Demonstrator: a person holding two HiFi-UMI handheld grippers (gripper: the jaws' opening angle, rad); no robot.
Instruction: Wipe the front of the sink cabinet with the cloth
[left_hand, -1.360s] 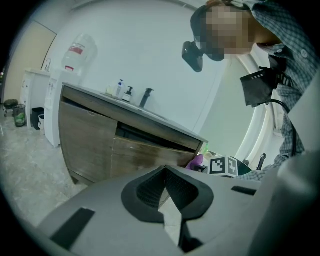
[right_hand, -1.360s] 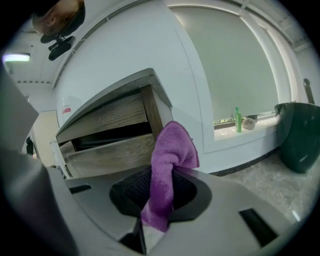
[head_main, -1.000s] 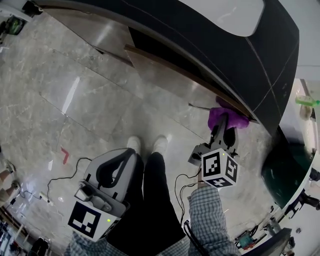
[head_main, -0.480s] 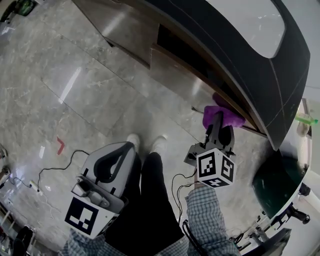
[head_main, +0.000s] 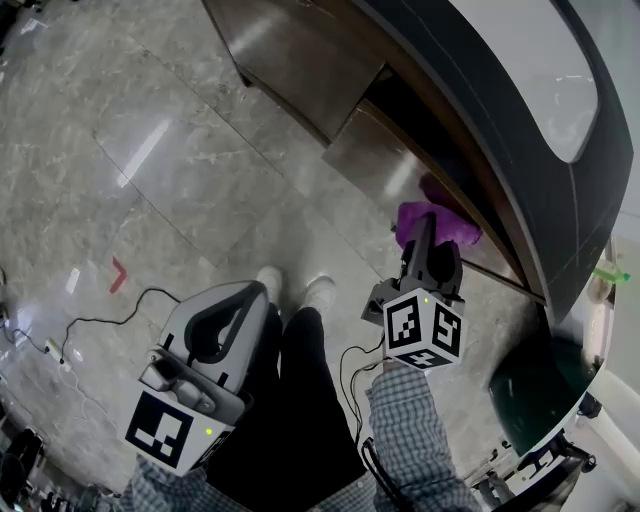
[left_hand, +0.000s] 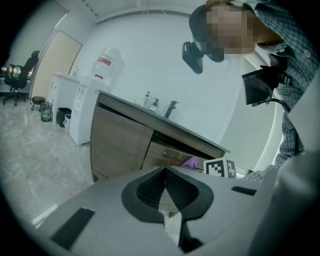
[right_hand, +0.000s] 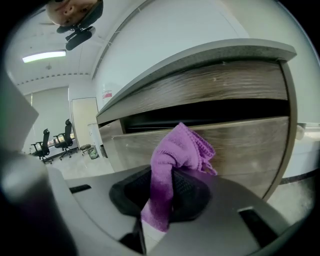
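Had the right gripper (head_main: 428, 232) pinched tight on the purple cloth (head_main: 438, 220), middle-right of the head view, right up by the wooden cabinet front (head_main: 372, 150) under the dark counter (head_main: 480, 110). In the right gripper view, saw the cloth squeezed between the black pads, bunched up above them and hanging down below, sitting in front of the lower wooden panel just under the dark gap. Honestly couldn't tell whether it was touching the wood or just beside it. Held the left gripper (head_main: 243, 300) down at the lower left of the head view, over the grey marble floor (head_main: 150, 180), well apart from the cabinet. Had its tips pressed together with nothing between them, going by its own view. Also spotted two pale shoes (head_main: 290, 288) near the centre, a black cable (head_main: 95, 322) snaking across the lower left, and a small red mark (head_main: 118, 274) on the floor toward the left edge.
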